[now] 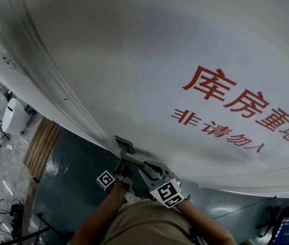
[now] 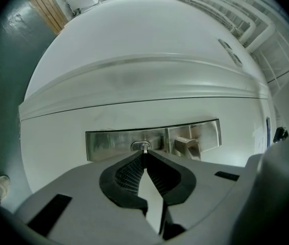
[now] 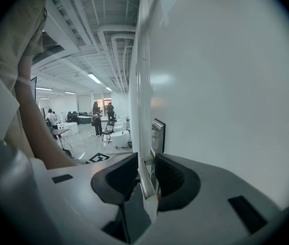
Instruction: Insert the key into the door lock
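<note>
Left hand-held gripper (image 2: 144, 155) is pinched fully shut on the key (image 2: 145, 149) and points level and square at the white door (image 2: 134, 60). The right hand-held gripper (image 3: 146, 156) is narrow around the door handle (image 3: 145, 182), its pads seemingly touching either side of the lever. On the door, the steel lock plate (image 2: 111, 144) runs crosswise in the left gripper view, with the handle toward one end and the keyhole cylinder (image 2: 137, 146) near the middle. Only a thin sliver of the key's blade shows past the pad tips. Its long axis lies in line with the jaws and straight toward the keyhole, tip at or just inside the slot; how deep, I cannot tell. The left hand is the one lined up, so the coming move looks like a straight push along the blade, without sideways drift.
</note>
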A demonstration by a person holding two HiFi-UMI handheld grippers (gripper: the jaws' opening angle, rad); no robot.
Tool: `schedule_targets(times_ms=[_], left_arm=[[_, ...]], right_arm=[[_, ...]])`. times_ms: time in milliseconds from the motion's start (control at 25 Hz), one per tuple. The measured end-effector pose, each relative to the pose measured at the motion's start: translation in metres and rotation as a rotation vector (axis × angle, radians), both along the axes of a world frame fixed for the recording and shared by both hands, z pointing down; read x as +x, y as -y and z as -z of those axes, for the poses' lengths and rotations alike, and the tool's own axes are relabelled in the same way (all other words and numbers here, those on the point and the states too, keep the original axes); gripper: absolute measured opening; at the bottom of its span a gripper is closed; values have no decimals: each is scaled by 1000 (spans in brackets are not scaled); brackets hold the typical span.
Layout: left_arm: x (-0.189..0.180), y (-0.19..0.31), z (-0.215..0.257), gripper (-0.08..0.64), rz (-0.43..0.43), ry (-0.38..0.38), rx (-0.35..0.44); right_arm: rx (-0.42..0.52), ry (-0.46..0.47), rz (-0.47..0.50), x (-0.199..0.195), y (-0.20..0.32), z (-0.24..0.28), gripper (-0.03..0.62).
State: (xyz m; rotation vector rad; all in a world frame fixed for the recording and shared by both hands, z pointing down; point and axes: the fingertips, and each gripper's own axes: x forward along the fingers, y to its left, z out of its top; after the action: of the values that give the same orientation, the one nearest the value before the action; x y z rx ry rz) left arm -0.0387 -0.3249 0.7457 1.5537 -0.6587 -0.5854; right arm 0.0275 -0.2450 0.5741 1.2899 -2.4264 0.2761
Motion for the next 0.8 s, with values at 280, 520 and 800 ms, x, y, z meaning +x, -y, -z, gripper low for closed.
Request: schedule_targets(times_ms=[280, 520, 800], left_arm=[[0, 1, 0, 32, 5, -2, 2], [0, 2, -1, 32, 7, 1, 6], [3, 4, 1, 32, 1, 0, 8]], right_arm=[[-3, 4, -9, 4, -1, 0, 112], [-6, 3, -3, 5, -1, -2, 112], [-4, -1, 10, 3, 0, 0, 112]])
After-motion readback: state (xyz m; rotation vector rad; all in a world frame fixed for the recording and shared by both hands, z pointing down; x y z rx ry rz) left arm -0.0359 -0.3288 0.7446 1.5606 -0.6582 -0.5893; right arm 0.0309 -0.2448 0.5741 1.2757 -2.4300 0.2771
